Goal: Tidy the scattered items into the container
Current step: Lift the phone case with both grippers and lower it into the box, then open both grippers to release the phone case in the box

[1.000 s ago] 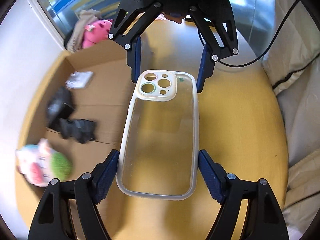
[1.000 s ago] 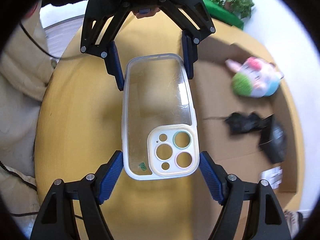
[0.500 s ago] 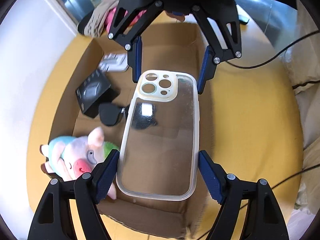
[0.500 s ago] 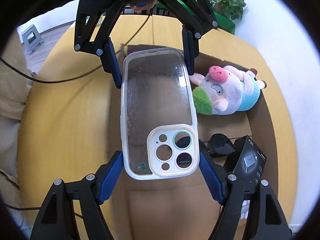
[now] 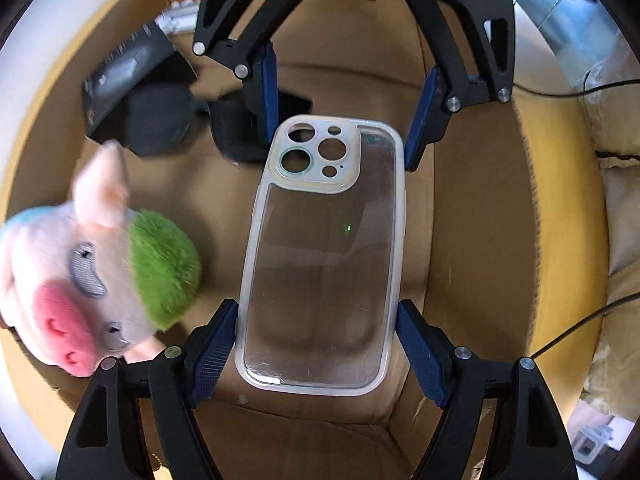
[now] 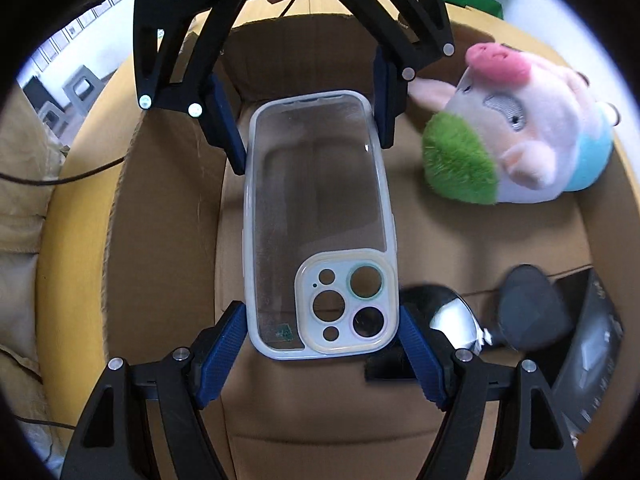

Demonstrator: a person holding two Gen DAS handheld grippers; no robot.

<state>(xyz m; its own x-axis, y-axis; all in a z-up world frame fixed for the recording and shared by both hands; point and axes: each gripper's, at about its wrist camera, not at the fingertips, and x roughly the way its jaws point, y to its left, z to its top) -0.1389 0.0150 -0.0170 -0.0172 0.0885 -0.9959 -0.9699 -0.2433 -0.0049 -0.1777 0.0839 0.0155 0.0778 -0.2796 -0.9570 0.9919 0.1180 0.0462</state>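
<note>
A clear phone case [image 5: 320, 256] with a cream camera frame hangs level inside the open cardboard box [image 5: 480, 200], above its floor. My left gripper [image 5: 318, 332] is shut on the case's plain end, blue pads pressed to both long edges. Over the camera end, my right gripper [image 5: 344, 120] is shut on the same case. In the right wrist view the case [image 6: 316, 216] runs from my right gripper [image 6: 322, 336] at the bottom to the left gripper [image 6: 306, 124] at the top, over the box [image 6: 168, 208].
In the box lie a plush pig [image 5: 80, 272] with a green tuft, dark sunglasses [image 5: 160, 120], a black carton [image 5: 120, 68] and a white packet [image 5: 176, 16]. The box stands on a yellow round table [image 5: 568, 220]. Black cables [image 5: 576, 92] and beige padded fabric [image 5: 616, 272] lie at the right.
Both grippers carried the case sideways from above the bare yellow table to over the box, then lowered it inside. The pig and sunglasses now look much closer.
</note>
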